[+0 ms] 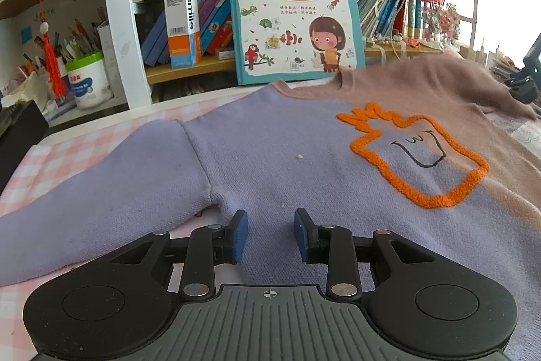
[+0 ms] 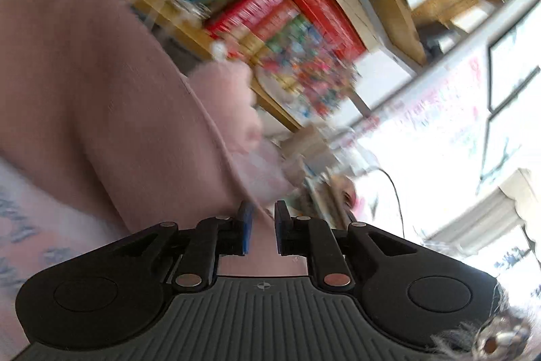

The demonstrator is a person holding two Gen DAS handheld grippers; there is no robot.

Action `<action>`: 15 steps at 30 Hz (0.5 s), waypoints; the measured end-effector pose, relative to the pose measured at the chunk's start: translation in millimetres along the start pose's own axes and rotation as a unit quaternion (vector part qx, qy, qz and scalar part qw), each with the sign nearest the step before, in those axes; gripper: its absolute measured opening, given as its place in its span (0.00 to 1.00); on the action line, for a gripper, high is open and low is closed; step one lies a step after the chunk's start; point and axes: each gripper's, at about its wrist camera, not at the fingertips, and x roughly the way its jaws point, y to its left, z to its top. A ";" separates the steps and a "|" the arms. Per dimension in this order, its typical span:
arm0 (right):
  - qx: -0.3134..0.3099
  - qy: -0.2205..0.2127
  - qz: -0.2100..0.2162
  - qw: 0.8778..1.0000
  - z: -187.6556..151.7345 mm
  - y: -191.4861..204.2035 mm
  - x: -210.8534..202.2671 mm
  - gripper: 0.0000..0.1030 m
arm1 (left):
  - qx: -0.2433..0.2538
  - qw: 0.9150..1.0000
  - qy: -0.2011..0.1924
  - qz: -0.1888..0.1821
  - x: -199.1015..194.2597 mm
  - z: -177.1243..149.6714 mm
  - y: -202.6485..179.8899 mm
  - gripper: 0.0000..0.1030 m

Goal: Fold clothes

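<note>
- A sweater (image 1: 277, 158) lies spread flat on a pink-and-white checked tablecloth (image 1: 77, 151); its left half is lavender and its right half a dusty pink-brown.
- On its chest is an orange outline patch (image 1: 419, 158), fuzzy in texture, with a small black line drawing inside it.
- The lavender sleeve (image 1: 101, 192) stretches out to the left and near side, lying flat on the cloth.
- The left gripper (image 1: 270, 235) hangs low over the near part of the lavender body, just right of the armpit seam. Its blue pads (image 1: 240, 235) stand apart with bare knit showing in the gap; nothing is pinched between them.
- At the far edge of the table a children's picture book (image 1: 294, 9) stands upright against a wooden bookshelf (image 1: 189, 71), close to the sweater's neckline.
- Left of the book a white and orange box (image 1: 182, 26) leans among slanted blue books, and further left a white tub of pencils (image 1: 89, 80) sits beside a red tassel (image 1: 54, 66).
- The right wrist view is tilted and smeared with blur. The right gripper (image 2: 263, 232) sits at the edge of the pink-brown fabric (image 2: 84, 90), which fills the left of that view.
- Its blue pads (image 2: 246, 230) are drawn close with only a narrow slot left; a fold of pink fabric seems to run into that slot, though the blur keeps me from telling whether the pads press on it.
- Red and blue books (image 2: 287, 12) on shelves show far beyond the right gripper.
</note>
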 end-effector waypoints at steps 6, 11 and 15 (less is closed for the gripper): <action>0.152 -0.017 0.109 0.982 -10.3 -23.5 -37.6 0.31 | -0.002 1.000 0.002 0.001 -1.0 0.7 1.0 0.31; 0.206 -0.016 0.298 0.932 -31.4 -10.5 -98.7 0.41 | 0.001 0.999 0.001 0.036 -12.8 -0.4 6.4 0.41; 0.212 0.000 0.375 0.902 -50.3 1.9 -129.7 0.42 | -0.034 0.998 0.011 0.044 -15.7 -7.1 25.7 0.41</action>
